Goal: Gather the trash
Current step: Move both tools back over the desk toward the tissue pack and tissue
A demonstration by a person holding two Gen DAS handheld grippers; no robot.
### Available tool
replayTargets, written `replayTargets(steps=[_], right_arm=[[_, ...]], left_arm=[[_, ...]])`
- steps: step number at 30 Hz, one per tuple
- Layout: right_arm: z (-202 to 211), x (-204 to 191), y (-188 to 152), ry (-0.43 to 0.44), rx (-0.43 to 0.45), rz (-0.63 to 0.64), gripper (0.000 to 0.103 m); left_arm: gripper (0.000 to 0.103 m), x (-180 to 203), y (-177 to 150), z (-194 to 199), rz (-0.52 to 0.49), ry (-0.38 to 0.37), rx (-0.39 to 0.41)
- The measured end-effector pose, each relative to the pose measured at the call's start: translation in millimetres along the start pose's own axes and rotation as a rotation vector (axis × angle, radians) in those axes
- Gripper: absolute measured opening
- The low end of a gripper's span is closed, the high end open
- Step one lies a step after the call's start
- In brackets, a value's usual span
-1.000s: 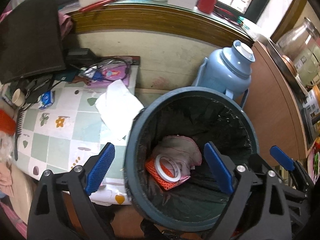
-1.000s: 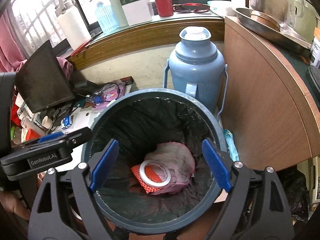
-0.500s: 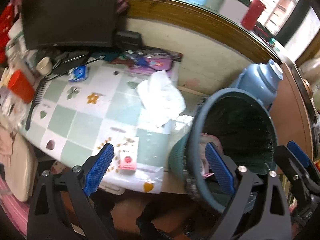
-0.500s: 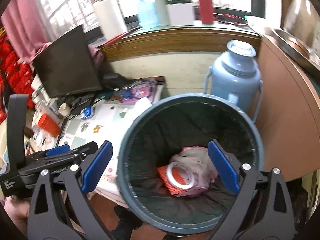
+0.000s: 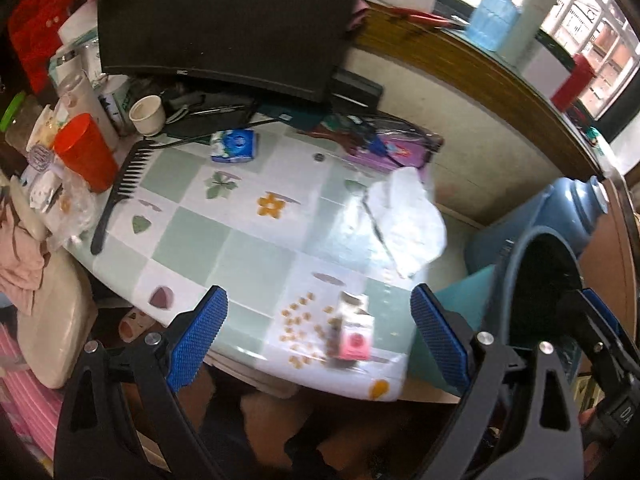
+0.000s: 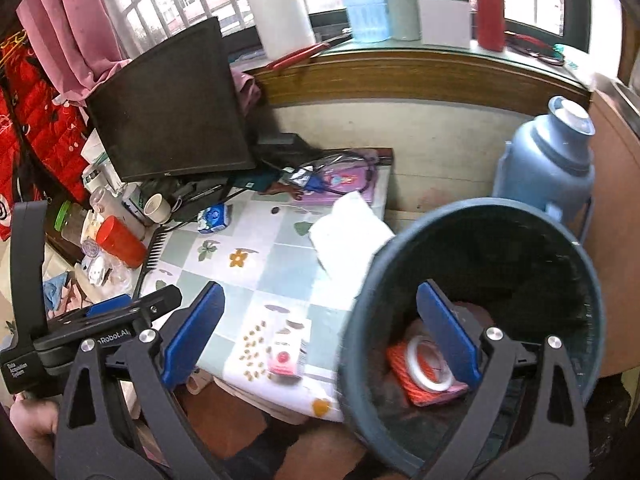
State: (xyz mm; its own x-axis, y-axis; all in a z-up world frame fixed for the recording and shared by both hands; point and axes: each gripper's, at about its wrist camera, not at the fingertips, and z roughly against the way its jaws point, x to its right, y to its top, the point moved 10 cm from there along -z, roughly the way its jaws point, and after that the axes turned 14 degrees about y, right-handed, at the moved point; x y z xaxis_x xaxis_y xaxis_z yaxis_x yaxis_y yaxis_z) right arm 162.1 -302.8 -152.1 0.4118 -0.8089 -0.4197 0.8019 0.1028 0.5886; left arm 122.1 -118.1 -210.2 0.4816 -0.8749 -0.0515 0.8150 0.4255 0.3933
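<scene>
A small pink-and-white carton lies near the table's front edge among scattered yellow crumbs; it also shows in the right wrist view. A crumpled white tissue lies at the table's right side. The dark blue bin stands right of the table and holds a tape roll, orange mesh and pink cloth. My left gripper is open and empty above the carton. My right gripper is open and empty over the bin's left rim.
The tiled table carries a black comb, a red cup, a blue tissue pack, a small cup and a monitor at the back. A blue thermos stands behind the bin. A wooden cabinet is at the right.
Both grippers have swung left, away from above the bin toward the table. The carton and crumbs have come into view between the left fingers. Both stay open.
</scene>
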Motion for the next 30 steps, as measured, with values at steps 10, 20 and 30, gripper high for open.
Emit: replayTargets(steps=[10, 20, 30], right_arm=[[-98, -37, 22, -0.077, -0.041, -0.078, 0.096], [-168, -40, 42, -0.179, -0.042, -0.172, 0.096], [-199, -13, 28, -0.244, -0.088, -0.238, 0.096]], left_arm=[[0.09, -57, 74, -82, -0.063, -0.006, -0.065], [0.09, -91, 137, -196, -0.171, -0.021, -0.125], [0.09, -69, 154, -259, -0.178, -0.04, -0.196]])
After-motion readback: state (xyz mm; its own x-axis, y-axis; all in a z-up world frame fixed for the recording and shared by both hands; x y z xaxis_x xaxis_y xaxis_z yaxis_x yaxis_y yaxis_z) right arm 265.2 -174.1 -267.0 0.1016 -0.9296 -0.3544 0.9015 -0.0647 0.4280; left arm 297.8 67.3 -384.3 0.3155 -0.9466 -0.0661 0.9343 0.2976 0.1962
